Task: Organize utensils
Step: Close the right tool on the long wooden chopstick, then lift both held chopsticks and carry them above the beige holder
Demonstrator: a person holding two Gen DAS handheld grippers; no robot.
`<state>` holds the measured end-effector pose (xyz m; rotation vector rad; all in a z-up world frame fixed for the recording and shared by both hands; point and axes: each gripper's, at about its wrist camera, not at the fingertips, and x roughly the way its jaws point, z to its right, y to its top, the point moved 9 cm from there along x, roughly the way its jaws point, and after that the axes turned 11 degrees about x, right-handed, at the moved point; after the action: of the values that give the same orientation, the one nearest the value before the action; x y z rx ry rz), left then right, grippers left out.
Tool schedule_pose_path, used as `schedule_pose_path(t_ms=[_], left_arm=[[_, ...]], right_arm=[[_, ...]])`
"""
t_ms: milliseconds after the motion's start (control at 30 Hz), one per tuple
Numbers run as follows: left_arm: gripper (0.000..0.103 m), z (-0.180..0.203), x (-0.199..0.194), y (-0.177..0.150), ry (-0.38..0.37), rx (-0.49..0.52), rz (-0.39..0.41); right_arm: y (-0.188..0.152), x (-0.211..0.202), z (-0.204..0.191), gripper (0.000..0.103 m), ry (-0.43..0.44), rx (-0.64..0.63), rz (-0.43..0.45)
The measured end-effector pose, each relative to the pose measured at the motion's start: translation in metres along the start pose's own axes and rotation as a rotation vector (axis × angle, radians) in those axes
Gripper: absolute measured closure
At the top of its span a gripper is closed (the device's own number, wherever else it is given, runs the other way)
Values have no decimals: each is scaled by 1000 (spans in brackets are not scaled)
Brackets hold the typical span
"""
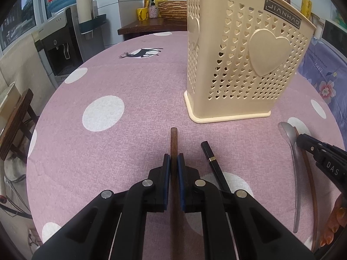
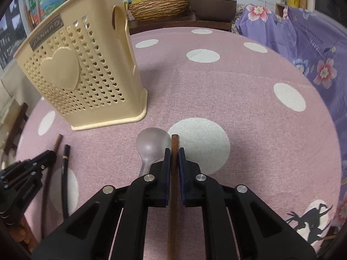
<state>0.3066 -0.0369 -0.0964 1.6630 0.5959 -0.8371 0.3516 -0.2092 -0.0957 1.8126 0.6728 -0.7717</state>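
Left hand-held gripper [image 1: 173, 162] clamps a brown chopstick [image 1: 173, 143]; right hand-held gripper [image 2: 174, 158] clamps another wooden chopstick [image 2: 174, 147], lower centre, near the cream utensil basket [image 1: 245, 65].

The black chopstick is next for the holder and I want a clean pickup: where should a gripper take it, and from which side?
Judging by its pose, grip the black chopstick on the bare shaft near its gold band, coming from above with fingers straddling it crosswise. It lies flat on the tablecloth, close beside the brown chopstick held by the left gripper, so a side approach looks crowded.
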Motion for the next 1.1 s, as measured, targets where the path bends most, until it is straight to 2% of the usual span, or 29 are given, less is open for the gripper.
schedule_pose_path(t_ms=[133,267,400,567,700,933,1100], left_arm=[[95,-1,-6,2,-14,-6,26],[95,-8,-28,12,-46,-30,84],[95,-19,-67,30,-69,-52,177],[95,-32,-122,57,-79,-52,305],[95,-40,-148,70,-61,-53,374],[95,-42,-151,72,-48,-64,391],[95,-46,-160,74,-67,-73,402]], right_arm=[[6,-10,0,95,70,29,24],[19,-37,-2,95,154,48,73],[39,-76,-5,95,232,44,141],[72,-146,-2,95,318,35,283],[84,-185,-2,95,330,-1,370],[81,-194,-9,95,323,-41,389],[81,-200,-9,95,325,-55,395]])
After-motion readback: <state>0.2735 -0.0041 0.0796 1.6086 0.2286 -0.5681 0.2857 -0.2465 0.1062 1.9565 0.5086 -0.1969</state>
